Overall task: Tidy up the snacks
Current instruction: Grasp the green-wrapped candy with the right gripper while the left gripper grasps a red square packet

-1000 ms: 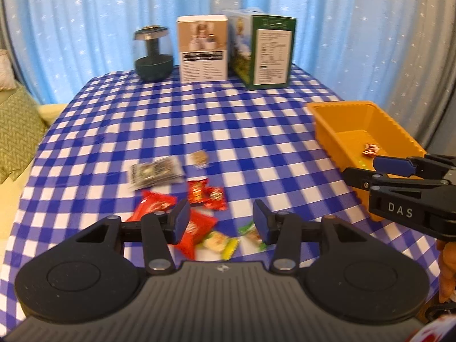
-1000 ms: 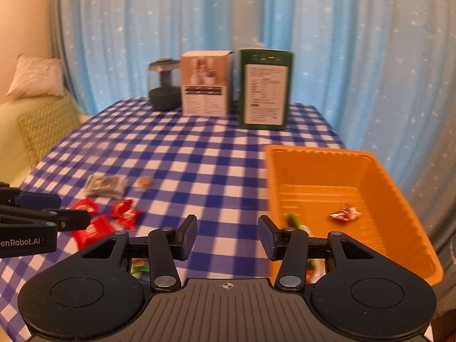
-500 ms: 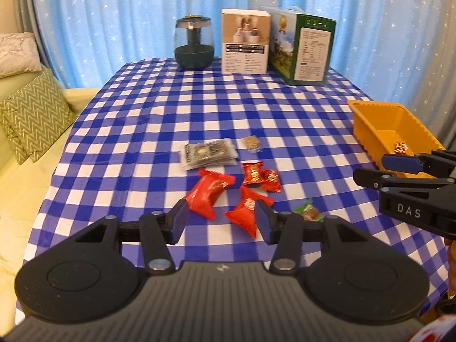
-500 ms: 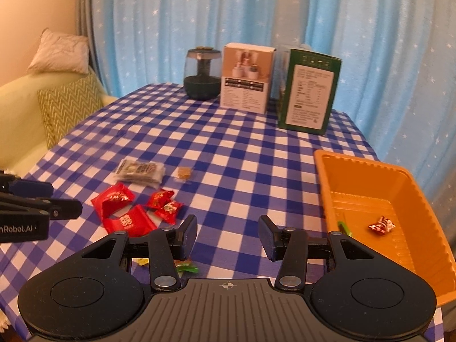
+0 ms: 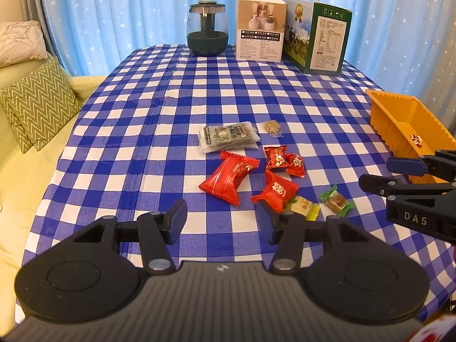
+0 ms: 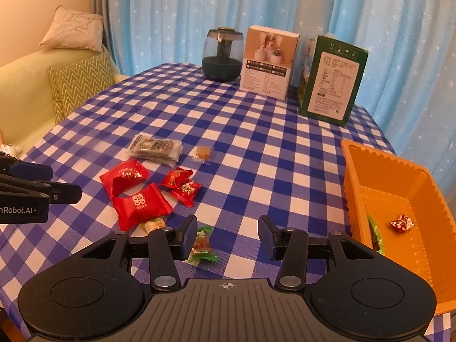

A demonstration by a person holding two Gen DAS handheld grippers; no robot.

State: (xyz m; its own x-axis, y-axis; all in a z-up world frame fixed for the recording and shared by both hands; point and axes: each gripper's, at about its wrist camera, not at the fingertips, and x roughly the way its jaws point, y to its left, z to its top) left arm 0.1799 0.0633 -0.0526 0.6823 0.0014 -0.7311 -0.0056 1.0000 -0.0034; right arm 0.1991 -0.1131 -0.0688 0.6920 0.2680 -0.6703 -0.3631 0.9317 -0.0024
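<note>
Several snacks lie on the checked cloth: two big red packets (image 5: 230, 178) (image 6: 142, 206), two small red ones (image 5: 283, 161), a dark flat packet (image 5: 228, 136), a brown candy (image 5: 272, 126), a yellow-green candy (image 5: 303, 206) and a green-wrapped candy (image 5: 336, 201) (image 6: 203, 245). The orange tray (image 6: 379, 156) at the right holds a red foil candy (image 6: 401, 223) and a green one (image 6: 376, 236). My left gripper (image 5: 221, 216) hovers just short of the red packets, its jaws opening with nothing between them. My right gripper (image 6: 228, 230) is open and empty above the green-wrapped candy, left of the tray.
A dark glass jar (image 5: 207, 32), a white box (image 5: 260, 30) and a green box (image 5: 322, 38) stand along the table's far edge before a blue curtain. A sofa with zigzag cushions (image 5: 37, 99) sits to the left of the table.
Both grippers have swung left and drawn back from the tray; the snack pile now lies ahead of them. The left jaws stand a little wider apart.
</note>
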